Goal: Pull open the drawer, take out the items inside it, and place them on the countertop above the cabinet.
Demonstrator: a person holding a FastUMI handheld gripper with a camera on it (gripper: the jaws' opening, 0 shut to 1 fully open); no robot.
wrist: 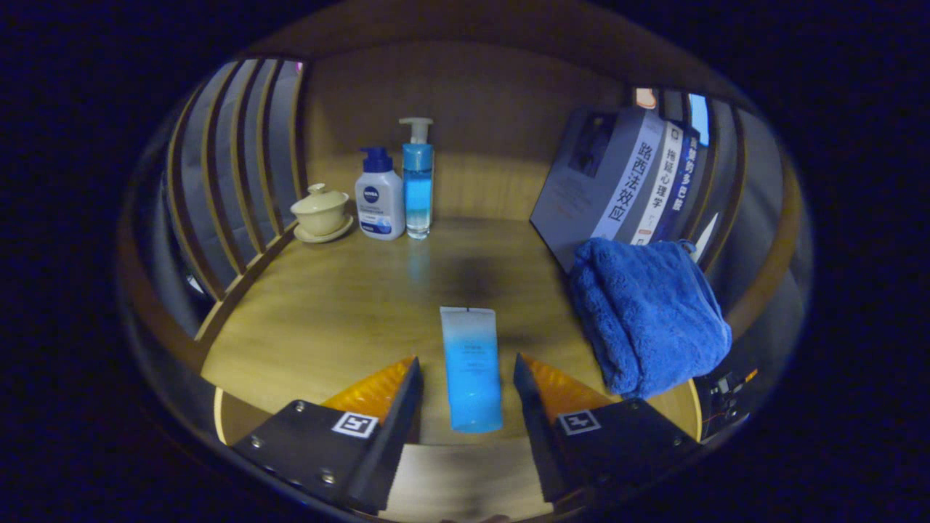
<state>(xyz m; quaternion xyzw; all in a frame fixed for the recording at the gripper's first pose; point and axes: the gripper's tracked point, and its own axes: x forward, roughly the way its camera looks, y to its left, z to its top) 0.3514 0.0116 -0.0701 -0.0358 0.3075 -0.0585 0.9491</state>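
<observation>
A wooden countertop (327, 305) is spreading out ahead of the gripper, walled by slatted sides and a plain back panel. Books (625, 181) are leaning against the right side, and a folded blue towel (650, 316) is lying in front of them. At the far left corner, a white pump bottle (379, 196), a clear blue pump bottle (418, 181) and a lidded cup (321, 211) are standing close together.

The gripper (465, 385) is hovering low over the near edge with its fingers spread wide and touching nothing. A blue tube (471, 367) is lying flat on the countertop between the fingers, its long axis running straight away from the gripper and parallel to them. It appears already placed, so backing straight out is probably the next move.
</observation>
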